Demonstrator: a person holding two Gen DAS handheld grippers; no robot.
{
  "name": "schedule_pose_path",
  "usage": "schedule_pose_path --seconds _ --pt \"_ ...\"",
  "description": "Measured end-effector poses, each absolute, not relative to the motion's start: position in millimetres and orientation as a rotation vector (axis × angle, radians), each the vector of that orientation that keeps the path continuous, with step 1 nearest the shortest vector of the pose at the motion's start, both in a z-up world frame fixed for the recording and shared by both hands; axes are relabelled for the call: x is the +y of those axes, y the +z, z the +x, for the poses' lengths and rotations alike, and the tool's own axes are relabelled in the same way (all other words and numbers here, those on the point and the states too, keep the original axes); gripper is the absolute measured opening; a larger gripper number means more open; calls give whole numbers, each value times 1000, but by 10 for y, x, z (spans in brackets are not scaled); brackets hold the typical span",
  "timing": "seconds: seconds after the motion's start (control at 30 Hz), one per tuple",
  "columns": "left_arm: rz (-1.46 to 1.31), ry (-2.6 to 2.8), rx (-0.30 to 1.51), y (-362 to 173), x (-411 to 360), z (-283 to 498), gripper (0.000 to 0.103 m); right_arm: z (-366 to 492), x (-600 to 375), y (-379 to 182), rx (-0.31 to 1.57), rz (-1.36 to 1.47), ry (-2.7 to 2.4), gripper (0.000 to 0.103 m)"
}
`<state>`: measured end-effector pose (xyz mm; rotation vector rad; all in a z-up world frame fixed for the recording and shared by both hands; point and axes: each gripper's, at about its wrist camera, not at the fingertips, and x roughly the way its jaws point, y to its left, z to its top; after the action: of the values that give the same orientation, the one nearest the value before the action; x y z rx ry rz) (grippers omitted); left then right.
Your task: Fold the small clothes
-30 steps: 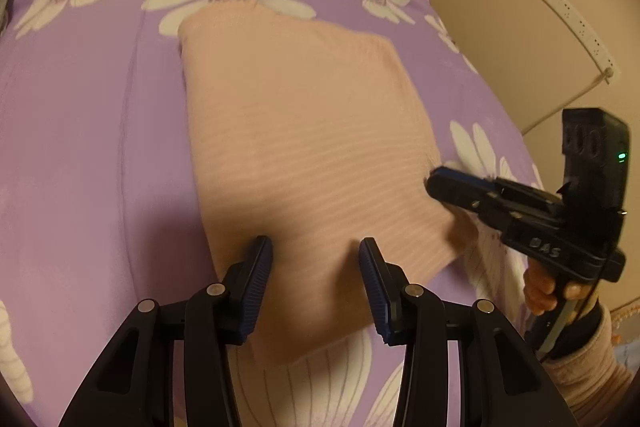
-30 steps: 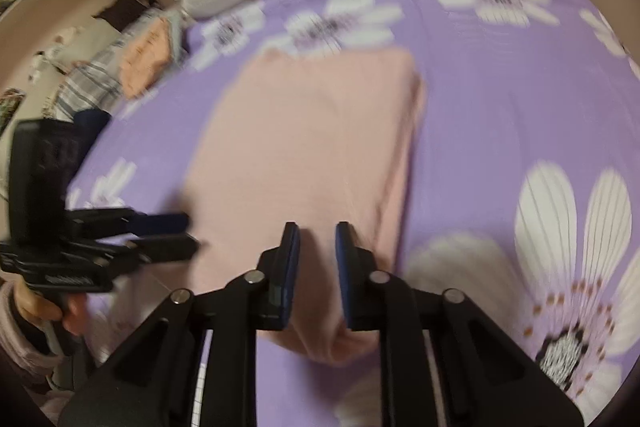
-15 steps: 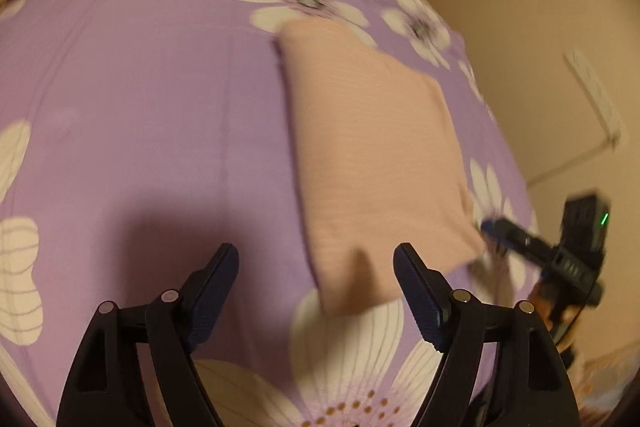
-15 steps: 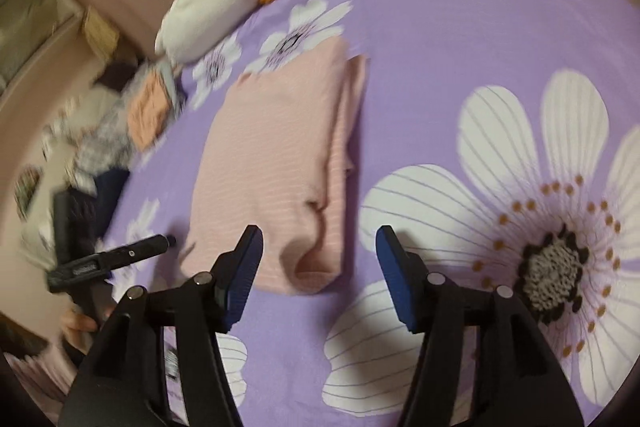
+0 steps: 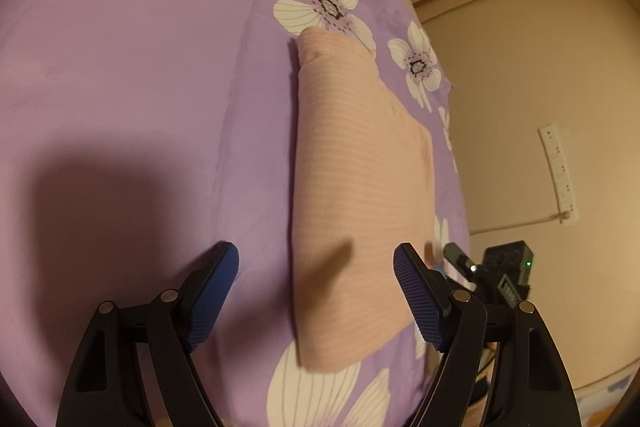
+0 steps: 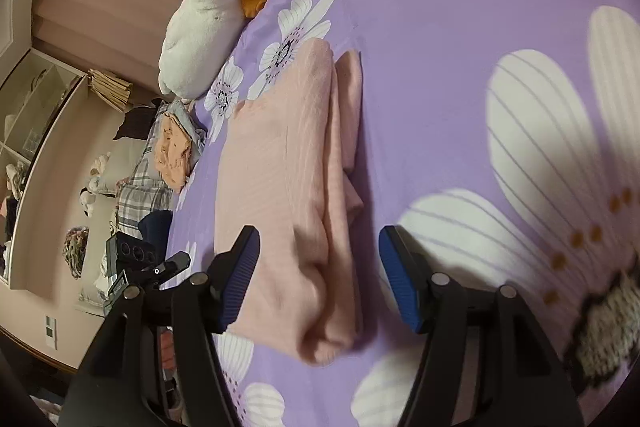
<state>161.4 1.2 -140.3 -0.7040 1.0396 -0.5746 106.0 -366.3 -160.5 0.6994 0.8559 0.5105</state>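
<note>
A folded pale pink ribbed garment (image 5: 360, 195) lies flat on the purple flowered bedspread (image 5: 120, 67). It also shows in the right wrist view (image 6: 288, 195), with its layered folded edge to the right. My left gripper (image 5: 316, 291) is open and empty, held above the garment's near end. My right gripper (image 6: 320, 275) is open and empty, above the garment's near corner. Each gripper shows in the other's view, the right one (image 5: 460, 259) and the left one (image 6: 176, 263), beyond the bed's edge.
A white and orange plush toy (image 6: 212, 11) lies at the head of the bed. A pile of other clothes (image 6: 160, 163) sits beside the bed, past the garment. A wall with a power strip (image 5: 558, 167) runs along the bed's right side.
Both grippers have opened wide and let go of the pink garment. They have pulled back and lifted away from it. The garment now lies folded on the bed.
</note>
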Motion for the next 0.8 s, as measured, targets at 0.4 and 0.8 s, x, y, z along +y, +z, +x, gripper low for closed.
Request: schedule_pose_path --seconds 0.4,0.8 --pt "-711 -647 1038 -1415 -195 1906 79 1431 -3591 -1619 867 711 562 62" --pt "-654 -664 1046 -1419 -349 2070 79 1635 -3519 -1620 866 705 596 62"
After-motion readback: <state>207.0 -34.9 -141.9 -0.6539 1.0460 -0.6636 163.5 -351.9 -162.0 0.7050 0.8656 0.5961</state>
